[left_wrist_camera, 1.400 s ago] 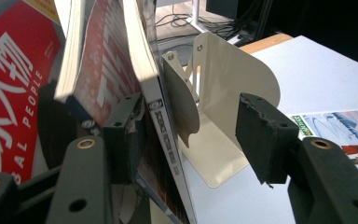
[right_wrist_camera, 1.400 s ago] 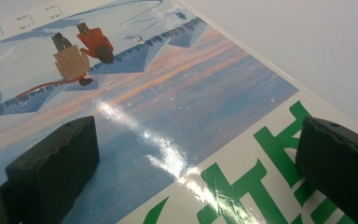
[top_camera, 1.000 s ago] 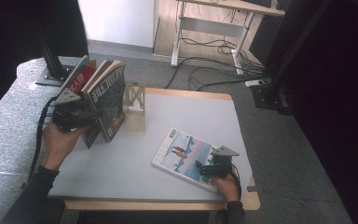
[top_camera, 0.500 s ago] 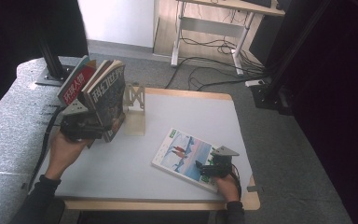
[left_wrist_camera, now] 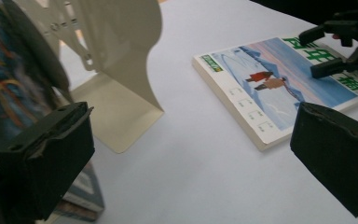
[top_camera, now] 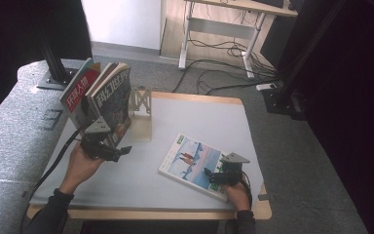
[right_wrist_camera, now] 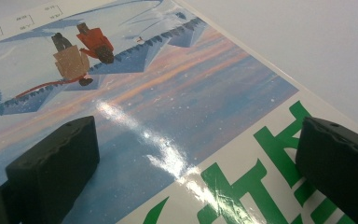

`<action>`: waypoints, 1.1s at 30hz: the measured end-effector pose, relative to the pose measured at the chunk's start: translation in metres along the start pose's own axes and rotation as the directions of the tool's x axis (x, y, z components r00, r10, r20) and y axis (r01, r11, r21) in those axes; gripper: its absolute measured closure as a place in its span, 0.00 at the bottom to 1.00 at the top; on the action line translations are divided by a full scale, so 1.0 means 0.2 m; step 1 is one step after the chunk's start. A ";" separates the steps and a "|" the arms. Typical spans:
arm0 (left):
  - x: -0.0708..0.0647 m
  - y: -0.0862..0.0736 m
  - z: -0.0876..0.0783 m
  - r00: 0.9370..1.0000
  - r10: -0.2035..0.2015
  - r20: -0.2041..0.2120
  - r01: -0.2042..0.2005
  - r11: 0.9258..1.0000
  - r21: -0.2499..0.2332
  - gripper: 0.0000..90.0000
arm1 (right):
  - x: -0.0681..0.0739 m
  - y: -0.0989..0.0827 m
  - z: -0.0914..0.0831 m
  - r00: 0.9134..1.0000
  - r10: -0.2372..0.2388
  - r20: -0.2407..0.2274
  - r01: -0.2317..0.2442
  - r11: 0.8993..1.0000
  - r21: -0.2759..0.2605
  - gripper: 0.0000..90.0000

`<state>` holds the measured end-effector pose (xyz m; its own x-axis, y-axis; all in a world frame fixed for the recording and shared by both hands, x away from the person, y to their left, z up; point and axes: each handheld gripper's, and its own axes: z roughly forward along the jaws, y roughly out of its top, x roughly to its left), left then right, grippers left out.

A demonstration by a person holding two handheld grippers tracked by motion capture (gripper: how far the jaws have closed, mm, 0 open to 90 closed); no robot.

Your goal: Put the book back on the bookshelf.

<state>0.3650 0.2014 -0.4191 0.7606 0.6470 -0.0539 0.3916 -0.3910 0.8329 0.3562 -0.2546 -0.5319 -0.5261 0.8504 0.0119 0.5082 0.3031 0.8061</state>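
Observation:
Several books (top_camera: 108,95) stand leaning at the table's left, against a cream metal bookend (top_camera: 141,114). My left gripper (top_camera: 123,151) hovers low in front of them, beside the dark-covered front book (left_wrist_camera: 9,93). Its jaws have just been opening and now stand wide with nothing between them. The bookend (left_wrist_camera: 121,60) is just ahead of it. A book with a snowy cover (top_camera: 187,158) lies flat at the right. My right gripper (top_camera: 209,175) rests over its near corner, open. In the right gripper view the jaws (right_wrist_camera: 191,172) straddle the glossy cover (right_wrist_camera: 168,93) without clamping it.
A white mat (top_camera: 190,117) covers the wooden table (top_camera: 265,212). In the left gripper view the flat book (left_wrist_camera: 270,88) and my right gripper (left_wrist_camera: 310,53) lie ahead to the right. A grey padded surface (top_camera: 14,141) borders the table's left; a desk frame and cables stand behind.
My left gripper has let go of the dark front book, opened its jaws and dropped down towards the near side. The books stay leaning. The right gripper has not moved.

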 end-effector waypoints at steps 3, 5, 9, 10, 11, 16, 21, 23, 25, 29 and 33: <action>-0.01 -0.02 0.04 1.000 0.004 0.030 -0.004 1.000 0.003 0.00 | 0.00 0.00 0.00 1.000 0.000 0.000 0.000 1.000 0.000 0.00; -0.02 -0.04 0.07 0.999 0.019 0.032 -0.020 1.000 0.016 0.00 | 0.00 0.00 0.00 1.000 0.000 0.000 0.000 1.000 0.000 0.00; -0.04 -0.07 0.12 0.999 0.028 0.043 -0.029 0.999 0.026 0.00 | 0.00 0.00 0.00 1.000 0.000 0.000 0.000 1.000 0.000 0.00; -0.04 -0.08 0.14 0.998 0.027 0.050 -0.029 0.999 0.023 0.00 | 0.00 0.00 0.00 1.000 0.000 0.000 0.000 1.000 0.000 0.00; -0.04 -0.09 0.15 0.998 0.031 0.059 -0.033 0.999 0.025 0.00 | 0.00 0.00 0.00 1.000 0.001 -0.001 -0.001 1.000 0.000 0.00; -0.05 -0.13 0.21 0.996 0.035 0.083 -0.039 0.998 0.045 0.00 | 0.00 0.00 0.00 1.000 0.001 -0.001 -0.001 1.000 0.000 0.00; -0.06 -0.18 0.25 0.995 0.043 0.092 -0.049 0.997 0.064 0.00 | 0.00 0.00 0.00 1.000 0.000 -0.001 0.000 1.000 -0.001 0.00; -0.06 -0.19 0.26 0.995 0.046 0.084 -0.052 0.996 0.075 0.00 | 0.00 0.00 0.00 1.000 0.001 -0.001 -0.001 1.000 0.000 0.00; -0.06 -0.20 0.26 0.996 0.040 0.082 -0.047 0.996 0.081 0.00 | 0.00 0.00 0.00 1.000 0.000 -0.001 0.000 1.000 -0.001 0.00; -0.06 -0.23 0.29 0.996 0.027 0.083 -0.036 0.993 0.116 0.00 | 0.00 0.00 0.00 1.000 0.001 -0.001 -0.001 1.000 -0.001 0.00; -0.07 -0.26 0.33 0.996 0.036 0.082 -0.047 0.989 0.142 0.00 | 0.00 0.00 0.00 1.000 0.001 -0.002 -0.001 1.000 -0.001 0.00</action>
<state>0.3675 0.1705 -0.4981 0.8139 0.5770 -0.0690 0.4248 -0.5098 0.7481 0.3562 -0.2547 -0.5319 -0.5266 0.8500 0.0139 0.5082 0.3016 0.8067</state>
